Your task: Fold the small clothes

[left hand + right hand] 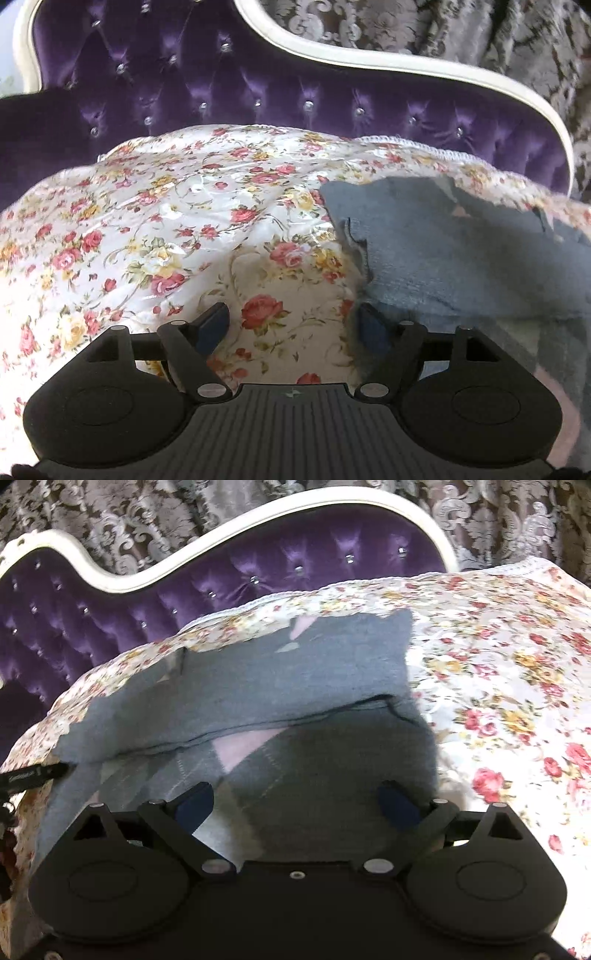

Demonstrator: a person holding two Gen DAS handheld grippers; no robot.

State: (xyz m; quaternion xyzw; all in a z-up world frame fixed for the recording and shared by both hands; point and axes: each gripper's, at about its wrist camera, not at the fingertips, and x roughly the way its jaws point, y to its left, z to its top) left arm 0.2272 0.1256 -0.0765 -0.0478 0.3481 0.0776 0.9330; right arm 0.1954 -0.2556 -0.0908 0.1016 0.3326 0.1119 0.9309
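Two tools hang over a grey knit garment lying on the floral-covered bench, its far layer already folded toward us. Our left tool is spread wide at the garment's left edge; our right tool, equally released, sits above its near part. Soft and light, probably a sweater, it should pinch best at the corners.
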